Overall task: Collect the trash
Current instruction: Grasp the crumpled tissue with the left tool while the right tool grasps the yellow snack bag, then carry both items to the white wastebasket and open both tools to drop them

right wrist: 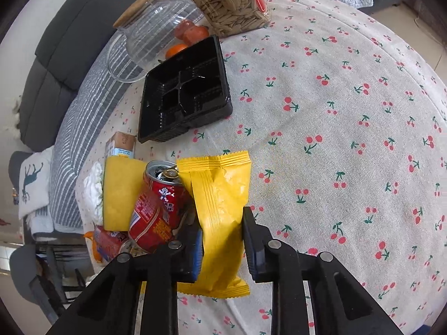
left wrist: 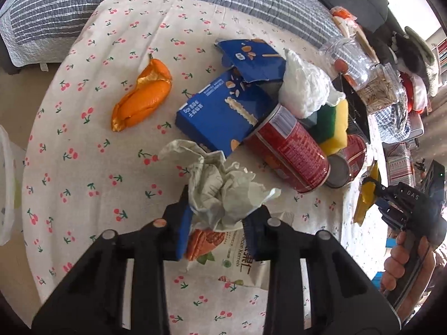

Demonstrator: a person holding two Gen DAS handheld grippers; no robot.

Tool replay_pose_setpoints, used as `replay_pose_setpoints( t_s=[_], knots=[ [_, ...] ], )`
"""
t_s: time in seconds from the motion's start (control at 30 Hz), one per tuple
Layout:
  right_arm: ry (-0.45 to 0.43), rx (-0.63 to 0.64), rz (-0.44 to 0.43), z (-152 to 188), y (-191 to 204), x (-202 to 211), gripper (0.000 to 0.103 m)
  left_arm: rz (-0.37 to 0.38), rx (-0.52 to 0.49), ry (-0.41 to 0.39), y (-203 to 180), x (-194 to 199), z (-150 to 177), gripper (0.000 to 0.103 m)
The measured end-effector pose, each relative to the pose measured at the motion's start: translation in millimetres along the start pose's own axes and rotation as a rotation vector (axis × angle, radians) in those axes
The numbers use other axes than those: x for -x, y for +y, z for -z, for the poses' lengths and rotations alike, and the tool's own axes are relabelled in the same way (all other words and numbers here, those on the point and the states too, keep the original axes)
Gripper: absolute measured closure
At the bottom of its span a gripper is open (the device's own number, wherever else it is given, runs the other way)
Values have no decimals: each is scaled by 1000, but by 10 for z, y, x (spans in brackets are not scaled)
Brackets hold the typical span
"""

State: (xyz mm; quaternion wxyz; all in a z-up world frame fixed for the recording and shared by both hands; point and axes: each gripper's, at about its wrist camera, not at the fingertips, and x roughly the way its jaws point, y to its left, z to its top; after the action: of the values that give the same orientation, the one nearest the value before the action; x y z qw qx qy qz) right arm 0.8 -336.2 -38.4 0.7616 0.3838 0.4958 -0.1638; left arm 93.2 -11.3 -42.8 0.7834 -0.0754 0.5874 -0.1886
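Left hand-held gripper (left wrist: 218, 220), lower centre of its view: fingers pinching a crumpled off-white paper tissue (left wrist: 220, 189), which hides the cloth of the cherry-print bench (left wrist: 83, 167) under it. Whether the tissue is lifted clear or touching, cannot tell.

Right hand-held gripper (right wrist: 222, 240), lower centre: jaws closed against a flat yellow foil snack wrapper (right wrist: 218, 206), gripped about midway along.

Uncollected, mid-frame in the left view: orange fruit peel (left wrist: 142, 95), torn blue cardboard box (left wrist: 223, 109), red drink can (left wrist: 290, 150) lying on its side, white wadded tissue (left wrist: 304, 86). Thin plastic bag (left wrist: 7, 184) at far left edge, possibly the bin bag.

Step judged: both pieces grasped, carry pending. Next calls for lifting clear and releasing into the receptacle.
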Motion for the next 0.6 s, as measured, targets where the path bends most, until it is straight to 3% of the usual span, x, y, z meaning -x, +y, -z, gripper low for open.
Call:
replay_pose_setpoints(
  t_s=[0.07, 0.37, 0.5, 0.6],
  knots=[
    [-23, 18, 5, 57, 42, 67, 81, 42, -6, -27, 7, 72, 33, 71],
    [-100, 84, -28, 202, 109, 438, 81, 76, 17, -93, 170, 506, 173, 72],
    [-88, 145, -61, 293, 192, 477, 81, 21, 74, -127, 438, 834, 250, 72],
    [-109, 284, -48, 503, 519, 506, 81, -60, 117, -171, 773, 1127, 320, 71]
  ],
)
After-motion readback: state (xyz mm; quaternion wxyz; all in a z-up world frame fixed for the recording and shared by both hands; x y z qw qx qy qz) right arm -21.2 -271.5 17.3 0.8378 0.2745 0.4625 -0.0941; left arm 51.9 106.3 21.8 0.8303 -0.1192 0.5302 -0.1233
